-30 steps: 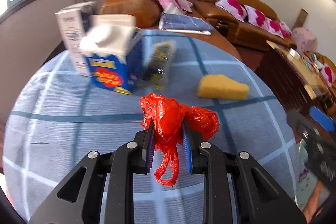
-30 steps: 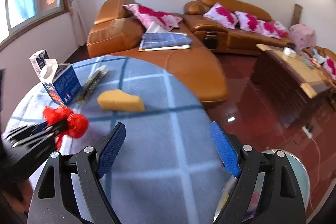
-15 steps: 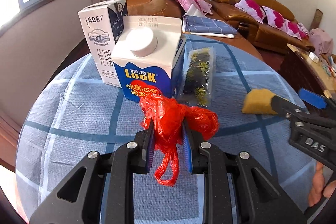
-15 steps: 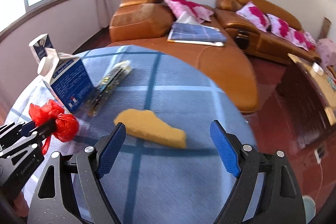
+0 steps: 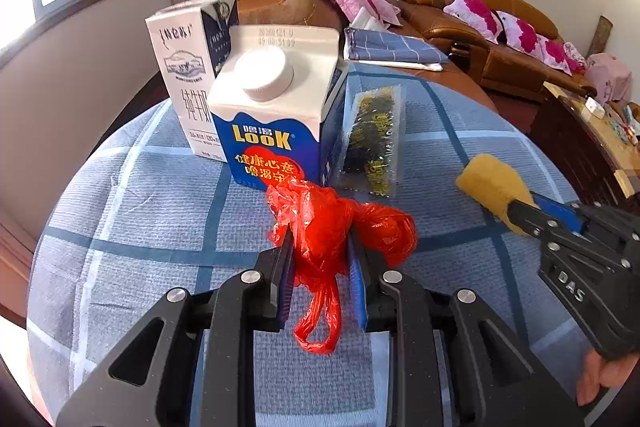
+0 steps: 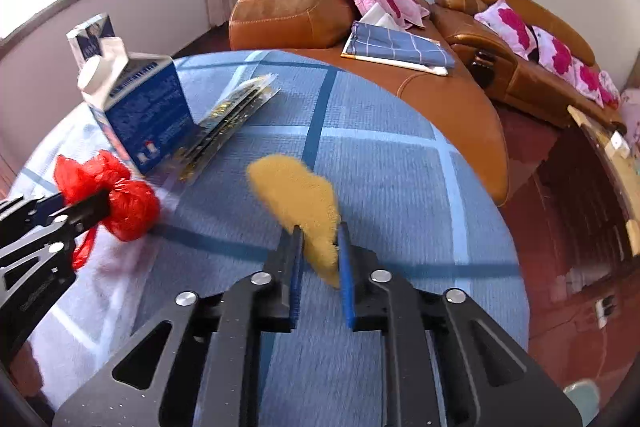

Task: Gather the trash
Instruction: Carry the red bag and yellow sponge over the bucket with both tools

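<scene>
Yellow sponge point(image 6: 298, 205) lengthwise between right tongs point(image 6: 319, 247).

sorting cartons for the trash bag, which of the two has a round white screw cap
The blue LOOK carton, the front one, has the round white cap on its sloped top. The white carton behind it, at its left, shows no cap.

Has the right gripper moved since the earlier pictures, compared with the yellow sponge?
Yes. The right gripper came forward over the blue checked tablecloth to the yellow sponge; its jaws have just been closing and now pinch the sponge's near end.
</scene>
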Demonstrator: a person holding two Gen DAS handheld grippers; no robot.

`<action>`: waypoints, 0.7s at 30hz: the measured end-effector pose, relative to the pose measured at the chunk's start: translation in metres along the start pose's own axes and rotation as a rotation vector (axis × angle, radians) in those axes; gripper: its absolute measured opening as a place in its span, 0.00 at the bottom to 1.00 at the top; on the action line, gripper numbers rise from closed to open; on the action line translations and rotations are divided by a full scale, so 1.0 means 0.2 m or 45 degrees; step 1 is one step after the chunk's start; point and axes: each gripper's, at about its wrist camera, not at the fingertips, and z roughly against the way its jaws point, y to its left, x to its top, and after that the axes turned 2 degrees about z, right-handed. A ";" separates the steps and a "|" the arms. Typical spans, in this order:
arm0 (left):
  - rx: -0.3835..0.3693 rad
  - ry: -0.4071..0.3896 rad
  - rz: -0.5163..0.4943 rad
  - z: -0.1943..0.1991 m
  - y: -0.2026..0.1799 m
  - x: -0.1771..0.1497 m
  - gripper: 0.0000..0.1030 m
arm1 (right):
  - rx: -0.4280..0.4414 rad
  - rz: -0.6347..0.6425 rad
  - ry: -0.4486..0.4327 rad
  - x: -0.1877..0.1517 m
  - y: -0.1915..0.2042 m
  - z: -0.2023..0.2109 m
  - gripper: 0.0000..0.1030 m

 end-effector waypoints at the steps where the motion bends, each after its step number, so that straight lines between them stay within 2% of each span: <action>1: 0.003 -0.008 -0.006 0.02 0.00 0.00 0.23 | -0.001 -0.019 -0.018 -0.02 -0.01 0.04 0.15; 6: -0.003 -0.029 -0.015 0.11 -0.02 -0.03 0.23 | -0.006 -0.099 -0.052 -0.09 -0.04 0.20 0.15; 16: -0.015 -0.070 -0.033 0.29 -0.04 -0.10 0.23 | -0.216 -0.073 -0.192 -0.26 0.00 0.51 0.15; 21: -0.023 -0.082 -0.041 0.37 -0.05 -0.14 0.23 | -0.275 -0.083 -0.224 -0.36 0.00 0.63 0.15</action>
